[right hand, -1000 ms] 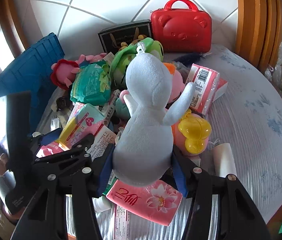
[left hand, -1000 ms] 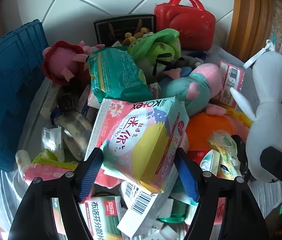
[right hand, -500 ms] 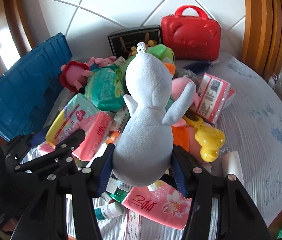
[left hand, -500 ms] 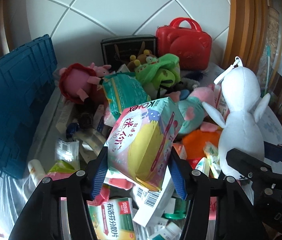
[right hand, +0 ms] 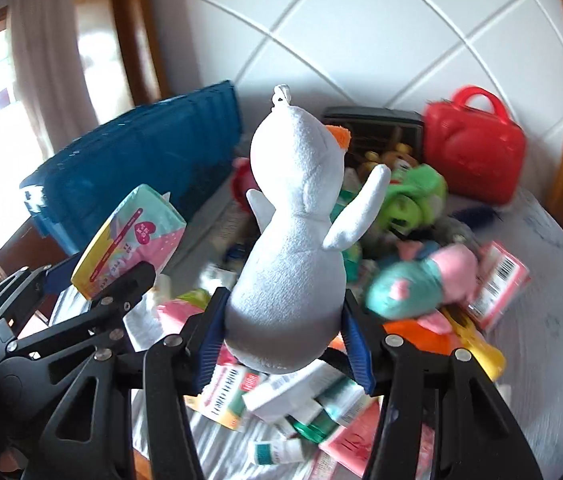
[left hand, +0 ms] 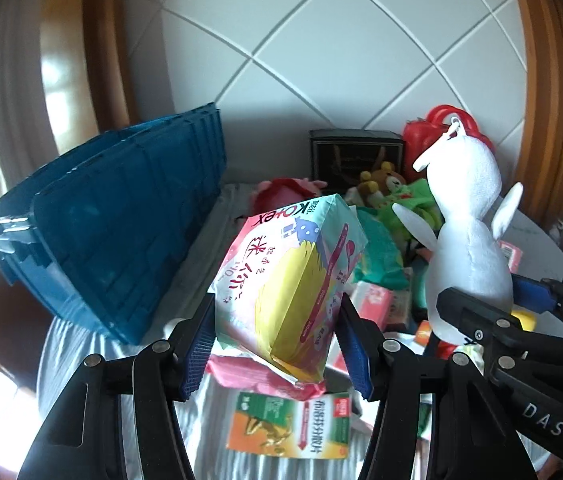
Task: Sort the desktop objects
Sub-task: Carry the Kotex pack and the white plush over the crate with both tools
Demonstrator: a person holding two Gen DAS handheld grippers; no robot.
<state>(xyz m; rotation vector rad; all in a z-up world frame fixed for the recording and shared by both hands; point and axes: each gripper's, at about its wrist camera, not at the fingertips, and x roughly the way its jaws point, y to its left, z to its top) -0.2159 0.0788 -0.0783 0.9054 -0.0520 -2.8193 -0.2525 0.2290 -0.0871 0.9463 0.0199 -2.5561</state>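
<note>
My left gripper (left hand: 277,344) is shut on a pink, yellow and mint Kotex pad pack (left hand: 289,280) and holds it above the pile. The pack also shows in the right wrist view (right hand: 129,236), with the left gripper (right hand: 97,284) at the left. My right gripper (right hand: 283,346) is shut on a white plush penguin (right hand: 297,248) with an orange beak, held upright above the pile. The penguin also shows at the right of the left wrist view (left hand: 469,240), with the right gripper (left hand: 493,300) around its base.
A blue plastic crate (left hand: 113,240) stands at the left, also in the right wrist view (right hand: 141,160). A red toy case (right hand: 473,156) and a black box (left hand: 355,156) stand at the back by the tiled wall. Plush toys (right hand: 413,200), boxes (left hand: 289,424) and tubes cover the table.
Both grippers have risen and tilted up with their loads. The pile has dropped lower in both views, and the blue crate and wall fill more of them.
</note>
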